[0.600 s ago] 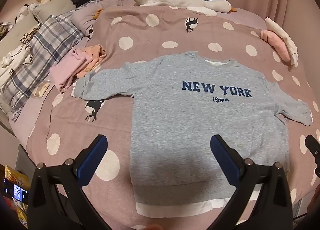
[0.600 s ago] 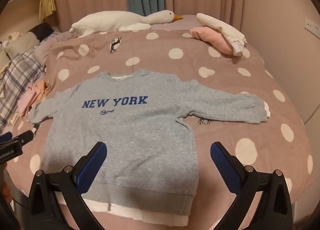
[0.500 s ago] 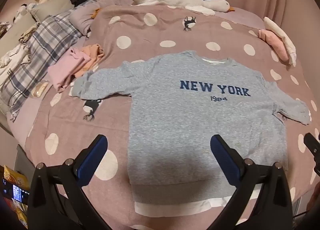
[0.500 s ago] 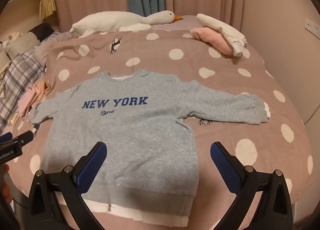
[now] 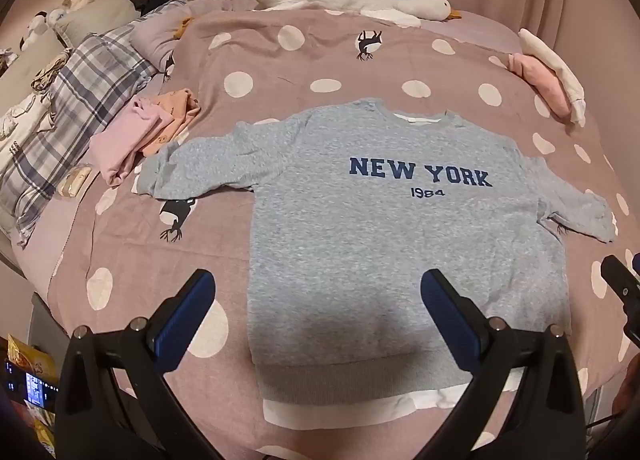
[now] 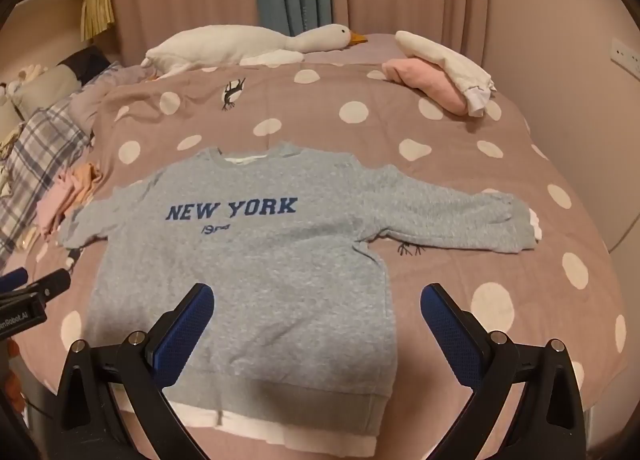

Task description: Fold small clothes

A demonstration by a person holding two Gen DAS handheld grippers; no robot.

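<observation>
Left claw (image 5: pixel 318 300) and right claw (image 6: pixel 317 312) both gape wide, tilted downward, empty.

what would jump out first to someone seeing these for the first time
A grey NEW YORK sweatshirt lies flat, print up, sleeves spread, in the middle of the polka-dot bedspread. A long white goose plush stretches along the far edge by the curtains. Both grippers, left and right, hang open above the hem, blue fingers empty.
</observation>
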